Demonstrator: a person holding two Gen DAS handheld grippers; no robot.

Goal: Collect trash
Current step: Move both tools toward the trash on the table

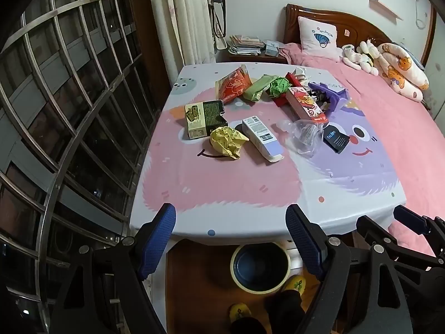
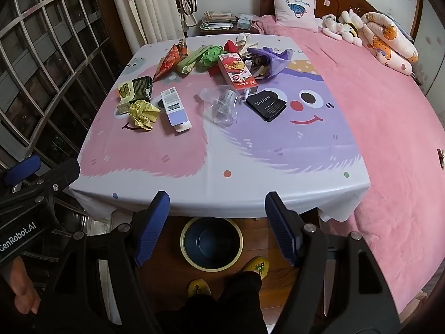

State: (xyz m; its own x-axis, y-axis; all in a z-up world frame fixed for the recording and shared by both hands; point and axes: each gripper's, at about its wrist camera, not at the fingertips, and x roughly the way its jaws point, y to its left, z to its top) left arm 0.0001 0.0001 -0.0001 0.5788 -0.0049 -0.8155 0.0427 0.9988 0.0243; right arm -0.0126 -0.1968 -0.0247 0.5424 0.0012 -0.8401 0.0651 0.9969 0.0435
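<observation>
Trash lies across the far half of the table [image 1: 222, 194]: a crumpled yellow paper ball [image 1: 226, 141] [image 2: 143, 114], a white and lilac box [image 1: 261, 137] [image 2: 175, 108], a green and black carton [image 1: 204, 118], a clear plastic bottle [image 1: 303, 136] [image 2: 221, 105], a black card [image 2: 267, 105], a red box [image 2: 236, 69], an orange snack bag [image 1: 233, 86] and green wrappers [image 1: 264, 86]. A blue bin [image 1: 260, 267] [image 2: 210, 243] stands on the floor under the near edge. My left gripper [image 1: 230, 217] and right gripper [image 2: 217, 203] are both open and empty, held above the near table edge.
A pink bed [image 2: 389, 125] adjoins the table on the right, with plush toys [image 2: 342, 26] and a pillow [image 2: 294, 7] at its head. A barred window [image 1: 69, 111] is on the left. The person's yellow slippers [image 2: 256, 267] are on the wooden floor beside the bin.
</observation>
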